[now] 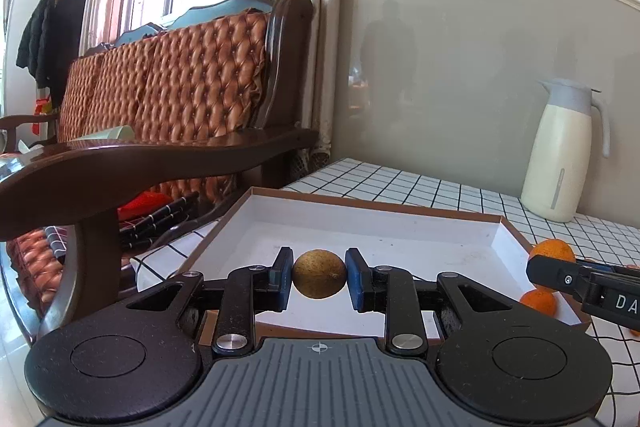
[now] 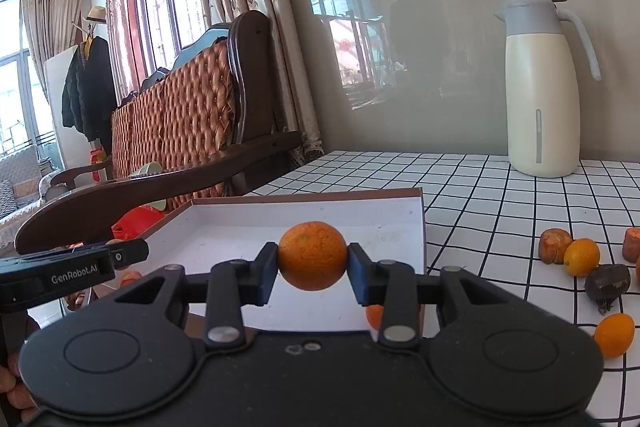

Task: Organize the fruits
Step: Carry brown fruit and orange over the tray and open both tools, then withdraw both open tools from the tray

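Left wrist view, left tongs (image 1: pixel 319 274) pinching brown fruit (image 1: pixel 319 273), right tongs (image 2: pixel 313 255) pinching orange (image 2: pixel 313 255)

The left wrist view looks forward along its own fingers (image 1: pixel 280 277), low and close over the tray (image 1: pixel 400 215) on the checked desk (image 1: pixel 400 183), facing the grey wall; the right wrist view sits just to its right, equally low, facing the same way; both share the tray, the sofa (image 2: pixel 176 123), the window curtains and the cream jug (image 2: pixel 542 87).
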Motion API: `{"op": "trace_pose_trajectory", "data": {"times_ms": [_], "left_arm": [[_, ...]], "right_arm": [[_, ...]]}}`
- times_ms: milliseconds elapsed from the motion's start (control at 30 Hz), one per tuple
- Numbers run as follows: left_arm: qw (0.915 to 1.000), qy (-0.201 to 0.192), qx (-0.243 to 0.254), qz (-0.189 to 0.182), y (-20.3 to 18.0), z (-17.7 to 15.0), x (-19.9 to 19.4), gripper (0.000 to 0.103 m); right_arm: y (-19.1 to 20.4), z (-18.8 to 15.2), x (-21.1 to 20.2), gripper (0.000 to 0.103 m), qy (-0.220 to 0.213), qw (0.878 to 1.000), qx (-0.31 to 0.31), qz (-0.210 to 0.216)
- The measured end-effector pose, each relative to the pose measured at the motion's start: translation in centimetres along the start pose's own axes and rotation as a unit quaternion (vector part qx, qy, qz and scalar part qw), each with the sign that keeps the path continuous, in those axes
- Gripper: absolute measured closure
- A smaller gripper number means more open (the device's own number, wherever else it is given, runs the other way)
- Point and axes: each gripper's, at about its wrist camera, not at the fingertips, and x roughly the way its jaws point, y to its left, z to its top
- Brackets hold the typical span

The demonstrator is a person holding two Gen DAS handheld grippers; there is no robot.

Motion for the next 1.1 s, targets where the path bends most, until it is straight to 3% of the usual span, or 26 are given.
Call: {"op": "trace_pose_trajectory", "data": {"times_ms": [400, 967, 1033, 1067, 1100], "left_arm": [[0.9994, -0.011, 0.029, 0.017, 0.8, 1.7, 2.5, 0.074], [0.9990, 0.022, 0.022, 0.032, 2.2, 1.5, 7.0, 0.074], [0.9988, 0.029, 0.024, 0.033, 2.1, 1.3, 7.5, 0.074], [0.9984, 0.035, 0.027, 0.035, 2.1, 1.3, 7.9, 0.073], [0.9981, 0.043, 0.025, 0.035, 2.0, 1.3, 8.2, 0.068]], "right_arm": [[-0.5, 0.4, 1.2, 0.074, 0.001, 1.000, 0.005, -0.020], [-1.5, 0.7, 4.5, 0.073, 0.022, 0.997, 0.007, -0.078], [-1.4, 0.7, 4.9, 0.071, 0.025, 0.996, 0.001, -0.087], [-1.2, 0.7, 5.2, 0.061, 0.026, 0.995, -0.006, -0.094], [-1.2, 0.8, 5.1, 0.041, 0.020, 0.994, -0.009, -0.103]]}}
